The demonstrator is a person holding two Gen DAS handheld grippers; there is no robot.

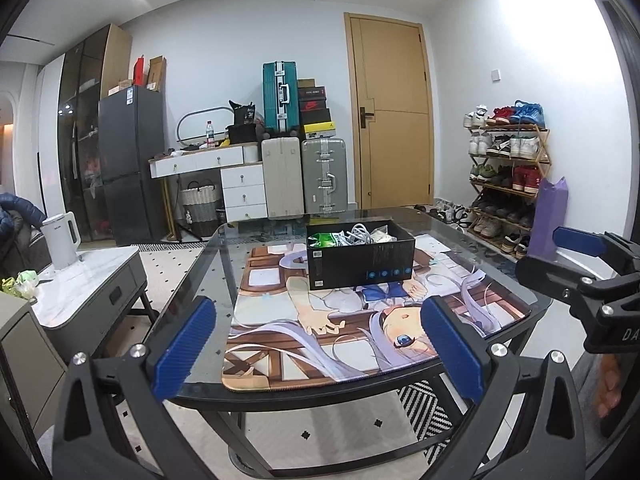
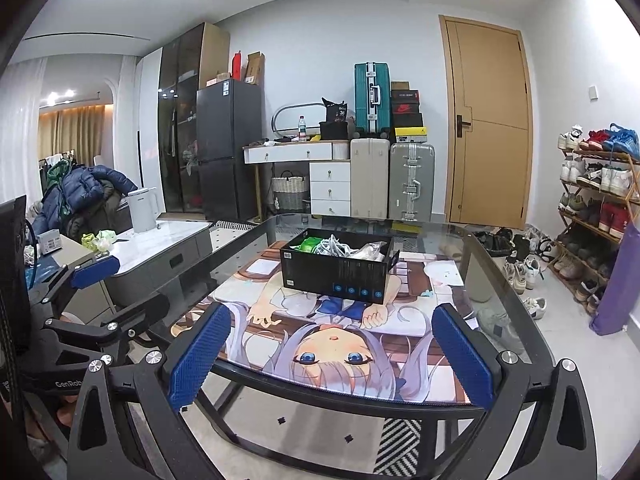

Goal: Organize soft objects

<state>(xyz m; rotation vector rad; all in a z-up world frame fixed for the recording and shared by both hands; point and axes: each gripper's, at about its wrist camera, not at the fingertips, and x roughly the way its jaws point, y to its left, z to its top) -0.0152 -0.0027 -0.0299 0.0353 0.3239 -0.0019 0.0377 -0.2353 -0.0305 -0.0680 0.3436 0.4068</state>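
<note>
Both tools hang back from the near edge of the surface, low in each frame, likely so each camera takes in the whole scene: the left tool [image 1: 320, 344] has its blue pads spread wide with nothing between them, and the right tool [image 2: 330, 354] is likewise spread and empty. Largest is the glass surface [image 1: 224, 256], filling the middle of both views, with a printed mat [image 1: 280, 360] laid flat over most of it, probably to give a soft, non-slip base. On the mat's far part, just above centre frame, stands an open black box [image 2: 340, 276]. The soft things lie inside it: a grey cable bundle [image 2: 334, 246], a green packet [image 2: 310, 245] at its left end, and a pale bag [image 2: 372, 252] to the right. With the mat otherwise bare, this fits either a finished gathering into the box or a box waiting to be emptied and sorted
</note>
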